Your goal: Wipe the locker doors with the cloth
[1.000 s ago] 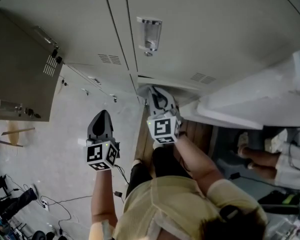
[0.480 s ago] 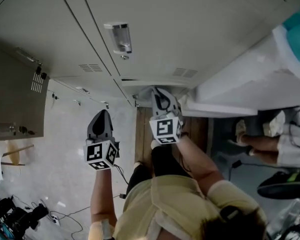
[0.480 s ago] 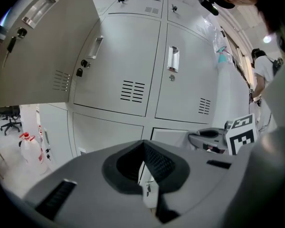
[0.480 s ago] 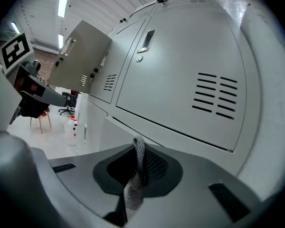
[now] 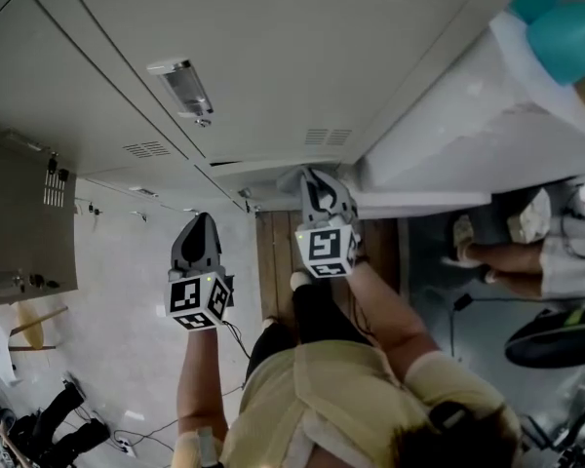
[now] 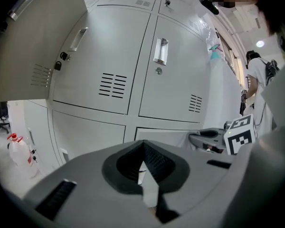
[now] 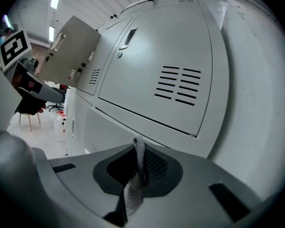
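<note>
Grey steel lockers (image 5: 273, 47) fill the wall; far left, one door (image 5: 19, 222) is swung open, and I cannot see what is inside it; the other doors are shut, so their contents are hidden. Clear bottle with a red cap (image 6: 16, 148) stands on the pale floor by the locker base; whether it holds anything, I can't tell. Left gripper (image 5: 198, 224) comes next: forearm stretched forward from the body, gripper held over the floor and clear of the lockers; its jaws meet at the tip with nothing clamped between them. Above and between the two grippers, a chrome handle (image 5: 183, 88) sits on a shut door, with a vent slot (image 5: 146, 149) below it. Right gripper (image 5: 312, 175): forearm extended further than the left, tip up close to the bottom of the lower doors, contact with the metal not clear; jaws are pinched on the cloth (image 7: 138, 170), a grey mesh strip that pokes up past the jaw tips toward a vented door (image 7: 178, 91). Right of that, a white ledge (image 5: 448, 144) butts up against the lockers; a teal object (image 5: 565, 37) sits at its far end.
</note>
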